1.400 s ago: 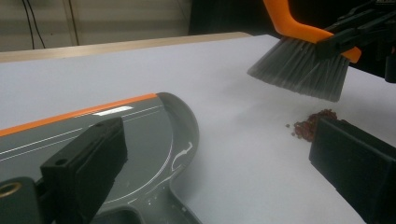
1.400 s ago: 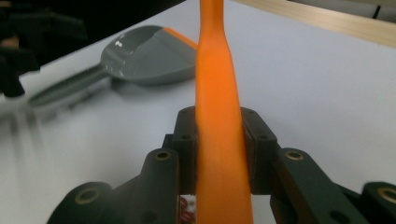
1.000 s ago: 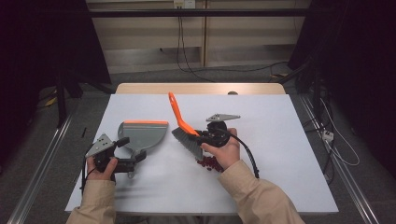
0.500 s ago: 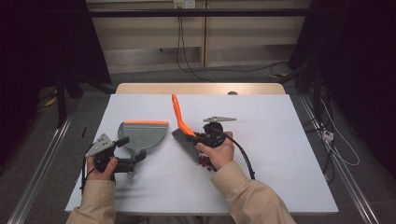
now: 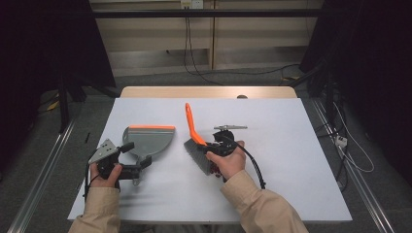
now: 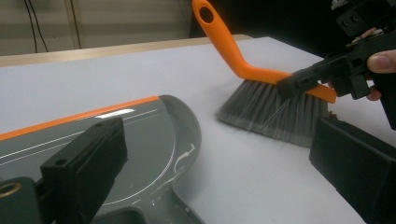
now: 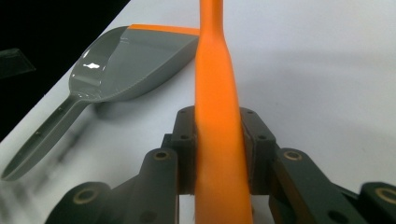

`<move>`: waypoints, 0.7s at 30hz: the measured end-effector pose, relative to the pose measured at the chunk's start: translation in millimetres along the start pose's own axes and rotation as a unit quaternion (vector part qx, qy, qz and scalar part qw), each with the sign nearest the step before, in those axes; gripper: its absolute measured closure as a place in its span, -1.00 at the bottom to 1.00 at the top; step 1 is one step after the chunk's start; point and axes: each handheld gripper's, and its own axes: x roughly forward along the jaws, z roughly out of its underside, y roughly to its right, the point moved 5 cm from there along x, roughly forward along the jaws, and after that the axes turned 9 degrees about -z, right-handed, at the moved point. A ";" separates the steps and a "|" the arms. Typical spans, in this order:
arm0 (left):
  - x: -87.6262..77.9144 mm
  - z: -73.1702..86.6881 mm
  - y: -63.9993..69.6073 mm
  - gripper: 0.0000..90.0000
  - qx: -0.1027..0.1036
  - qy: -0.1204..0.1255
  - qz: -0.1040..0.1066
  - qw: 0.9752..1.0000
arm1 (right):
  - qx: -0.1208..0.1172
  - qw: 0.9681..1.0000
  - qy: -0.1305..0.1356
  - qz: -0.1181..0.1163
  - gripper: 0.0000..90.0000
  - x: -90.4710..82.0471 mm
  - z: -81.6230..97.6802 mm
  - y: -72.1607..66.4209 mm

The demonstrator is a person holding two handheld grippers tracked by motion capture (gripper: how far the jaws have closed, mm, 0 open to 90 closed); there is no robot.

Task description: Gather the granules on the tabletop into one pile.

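**Brush clamped, dustpan waiting**

The right tool (image 5: 210, 146) has its jaws pressed on both sides of the orange brush (image 5: 193, 127), gripping the back of the brush head; the grey bristles touch the white table (image 5: 291, 145) and the handle angles up and away. Just beside it, at the left, lies the grey dustpan (image 5: 148, 141), flat on the table. The left tool (image 5: 141, 165) stands wide, jaws straddling the dustpan's handle end without pressing it.

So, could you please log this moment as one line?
right gripper: shut on brush | left gripper: open beside dustpan | bristles: on table
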 end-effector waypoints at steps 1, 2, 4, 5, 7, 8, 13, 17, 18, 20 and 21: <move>0.0 0.0 0.1 -0.91 0.000 0.000 0.000 1.000 | 0.003 1.000 0.000 0.004 0.59 -2.6 1.2 1.7; -0.2 -0.2 0.2 -0.91 0.000 0.001 0.000 1.000 | 0.009 1.000 0.001 0.007 0.59 -5.3 2.7 3.0; -0.4 -0.5 0.4 -0.91 0.000 0.002 -0.001 1.000 | 0.018 1.000 0.004 0.012 0.59 -10.8 5.3 6.6; -0.3 -0.7 0.5 -0.91 -0.001 0.002 0.000 1.000 | 0.020 1.000 0.005 0.012 0.59 -13.3 6.6 7.9; -0.3 -0.8 0.6 -0.91 -0.001 0.002 -0.001 1.000 | 0.024 1.000 0.008 0.014 0.59 -18.1 9.0 9.5; -0.4 -1.0 0.8 -0.91 -0.001 0.003 0.000 1.000 | 0.025 1.000 0.009 0.015 0.59 -20.0 10.3 10.3; -0.7 -1.5 1.3 -0.91 0.002 0.003 0.000 1.000 | 0.029 0.999 0.012 0.020 0.59 -27.6 14.0 13.1; -1.0 -1.8 1.2 -0.91 0.000 0.004 0.000 1.000 | 0.036 0.999 0.015 0.022 0.59 -31.2 16.0 13.9; -1.2 -1.9 1.1 -0.91 0.000 0.004 0.000 1.000 | 0.035 0.999 0.015 0.021 0.59 -31.6 16.2 14.0; -1.6 -2.0 1.1 -0.91 0.001 0.004 -0.001 1.000 | 0.038 0.999 0.016 0.023 0.59 -33.2 16.8 14.6; -1.6 -2.0 1.1 -0.91 0.001 0.004 -0.001 1.000 | 0.037 0.999 0.016 0.023 0.59 -33.9 17.0 15.0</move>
